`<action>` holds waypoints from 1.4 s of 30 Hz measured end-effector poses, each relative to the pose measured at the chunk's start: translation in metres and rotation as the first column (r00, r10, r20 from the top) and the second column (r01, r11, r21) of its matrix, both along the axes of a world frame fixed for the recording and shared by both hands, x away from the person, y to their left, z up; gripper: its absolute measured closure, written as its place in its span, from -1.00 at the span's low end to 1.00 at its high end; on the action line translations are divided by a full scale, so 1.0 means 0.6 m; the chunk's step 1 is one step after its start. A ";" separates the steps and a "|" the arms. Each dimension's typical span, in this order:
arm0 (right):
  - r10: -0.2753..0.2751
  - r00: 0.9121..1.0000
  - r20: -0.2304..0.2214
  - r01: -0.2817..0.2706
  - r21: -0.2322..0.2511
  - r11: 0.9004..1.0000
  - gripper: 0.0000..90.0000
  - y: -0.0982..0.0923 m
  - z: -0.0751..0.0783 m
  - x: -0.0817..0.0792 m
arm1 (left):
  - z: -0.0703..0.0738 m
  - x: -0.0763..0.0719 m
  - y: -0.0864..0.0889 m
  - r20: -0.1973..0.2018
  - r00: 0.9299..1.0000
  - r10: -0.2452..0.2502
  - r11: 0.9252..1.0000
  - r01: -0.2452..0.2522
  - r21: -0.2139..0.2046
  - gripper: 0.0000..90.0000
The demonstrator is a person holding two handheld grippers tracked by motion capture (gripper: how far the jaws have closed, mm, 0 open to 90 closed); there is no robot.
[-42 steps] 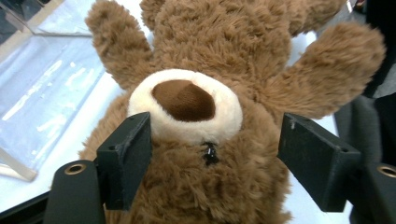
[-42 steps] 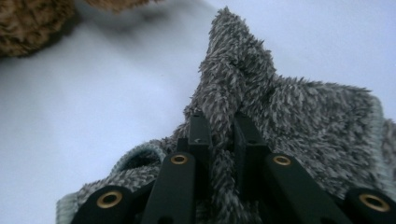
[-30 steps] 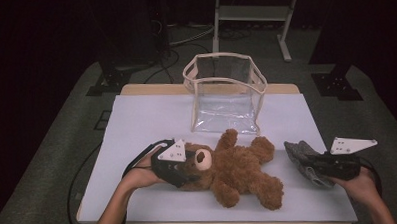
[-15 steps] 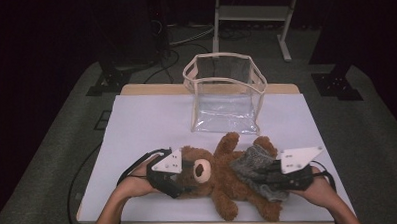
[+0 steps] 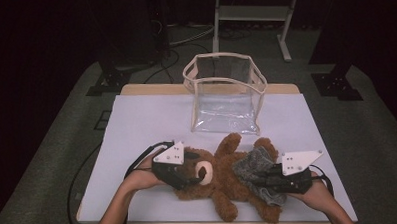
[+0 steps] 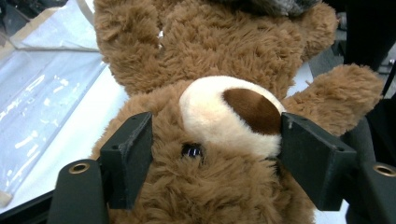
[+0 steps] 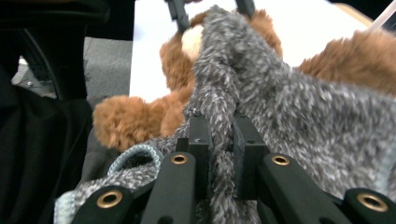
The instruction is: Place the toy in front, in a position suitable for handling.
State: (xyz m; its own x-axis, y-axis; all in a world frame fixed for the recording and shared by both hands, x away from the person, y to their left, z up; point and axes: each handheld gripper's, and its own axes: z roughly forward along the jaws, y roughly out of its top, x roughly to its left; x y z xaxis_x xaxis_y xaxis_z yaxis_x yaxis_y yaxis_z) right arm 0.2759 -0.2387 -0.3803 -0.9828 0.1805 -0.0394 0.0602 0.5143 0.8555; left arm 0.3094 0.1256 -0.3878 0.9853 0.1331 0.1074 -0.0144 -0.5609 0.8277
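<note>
A brown teddy bear (image 5: 219, 185) lies on its back on the white table (image 5: 146, 120), head to the left. My left gripper (image 5: 198, 173) has the bear's head (image 6: 219, 112) between its jaws, and both pads press into the fur. These jaws have just been opening a little, with the head still between them. My right gripper (image 5: 265, 177) is shut on a fold of a grey knitted garment (image 5: 252, 169), which lies over the bear's lower body and legs. In the right gripper view the pads (image 7: 198, 135) pinch the grey knit (image 7: 289, 102), with the bear (image 7: 126, 121) behind it.
A clear plastic bag with a beige rim (image 5: 224, 93) stands open at the back middle of the table; its wall shows as clear plastic (image 6: 42, 102) in the left gripper view. Around the table lies a dark floor with stand legs and cables.
My right gripper has carried the grey garment from the table's right edge leftward onto the bear's legs. The left gripper has stayed at the bear's head.
</note>
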 end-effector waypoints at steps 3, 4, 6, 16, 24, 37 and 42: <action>-0.003 1.000 0.018 0.002 0.017 1.000 0.77 0.017 0.010 0.005 | -0.002 0.000 0.000 -0.007 1.000 0.009 1.000 -0.009 -0.013 -0.39; 0.000 1.000 0.022 -0.001 0.021 1.000 0.77 0.026 0.012 0.007 | -0.001 -0.001 0.000 -0.001 1.000 0.011 1.000 -0.011 -0.006 -0.39; 0.007 0.999 0.032 -0.008 0.024 1.000 0.76 0.041 0.012 0.013 | 0.000 -0.003 0.000 0.003 1.000 0.014 1.000 -0.014 -0.004 -0.39; -0.054 0.998 0.040 0.053 0.033 0.998 0.76 0.003 -0.011 0.003 | 0.008 -0.012 -0.002 0.011 1.000 0.020 1.000 -0.021 0.018 -0.41; -0.088 0.995 0.038 0.087 0.030 0.996 0.76 -0.013 -0.008 -0.008 | 0.003 -0.010 -0.017 0.004 0.999 0.044 0.998 -0.044 0.034 -0.25; 0.005 0.998 0.070 -0.007 0.029 1.000 0.75 0.053 -0.004 0.002 | 0.001 -0.010 -0.011 0.002 0.997 0.074 0.997 -0.074 0.015 -0.25; -0.057 0.998 0.021 0.056 0.049 0.997 0.75 -0.007 -0.032 -0.029 | 0.002 -0.009 -0.012 0.003 0.997 0.074 0.997 -0.074 0.016 -0.25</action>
State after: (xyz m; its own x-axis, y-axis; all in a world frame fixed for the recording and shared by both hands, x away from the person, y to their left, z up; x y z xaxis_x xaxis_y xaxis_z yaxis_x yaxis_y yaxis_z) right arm 0.2585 -0.2429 -0.3996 -0.9699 0.2381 -0.0516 0.0682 0.4685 0.8808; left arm 0.3040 0.1184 -0.3866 0.9726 0.2038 0.1123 0.0257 -0.5736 0.8187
